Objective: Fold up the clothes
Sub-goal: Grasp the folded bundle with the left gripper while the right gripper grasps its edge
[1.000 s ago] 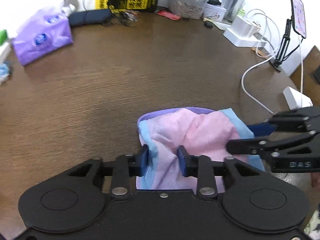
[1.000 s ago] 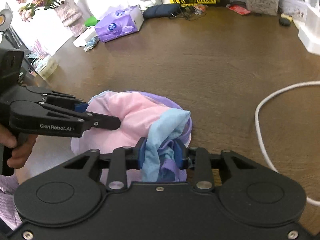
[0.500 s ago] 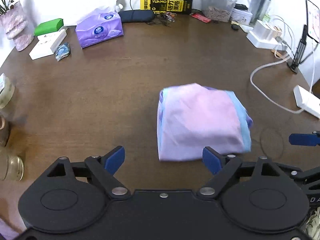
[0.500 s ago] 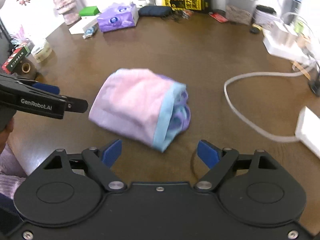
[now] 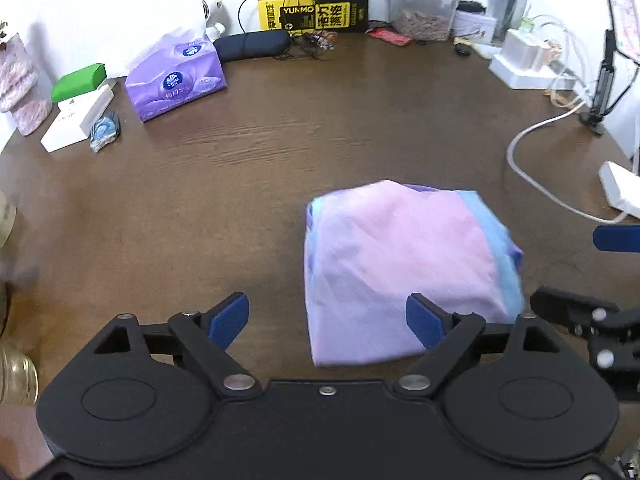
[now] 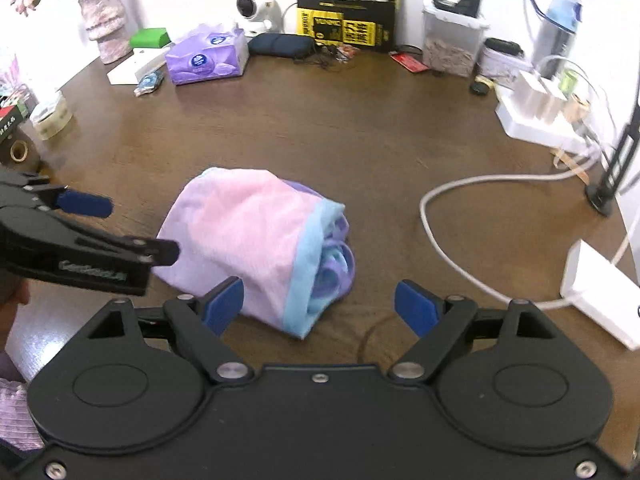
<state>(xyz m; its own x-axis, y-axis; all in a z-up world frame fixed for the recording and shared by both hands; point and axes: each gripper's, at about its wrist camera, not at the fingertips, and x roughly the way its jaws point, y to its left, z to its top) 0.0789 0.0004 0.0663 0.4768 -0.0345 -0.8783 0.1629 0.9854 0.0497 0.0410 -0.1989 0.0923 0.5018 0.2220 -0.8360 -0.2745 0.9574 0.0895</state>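
A dark wooden table (image 5: 248, 168), its far edge crowded with household clutter against a white wall, is shown in the left wrist view. A purple tissue pack (image 5: 176, 74) is seen at upper left, a yellow and black box (image 5: 314, 10) at top centre, and a white cable (image 5: 532, 168) loops down the right side. The folded garment (image 5: 400, 268), pink and lilac with a light blue trim, lies as a compact bundle right of centre in the lower half. The left gripper (image 5: 327, 318) is held wide at the bottom of the frame, nothing pinched; its right blue pad overlaps the bundle's near edge in the picture, though contact cannot be confirmed. Part of the right gripper (image 5: 592, 280) is caught at the right edge.

In the right wrist view, the same table is seen with a vase of flowers (image 6: 100, 20) at upper left and a small white camera (image 6: 256, 10) at top. The bundle (image 6: 248, 240) rests left of centre, its blue hem and rolled layers facing lower right. The right gripper (image 6: 319, 306) is spread wide and empty. The left gripper (image 6: 92, 236) reaches in from the left edge, its tip just beside the cloth.

The folding appears essentially done; only a final tidy or setting aside may remain.
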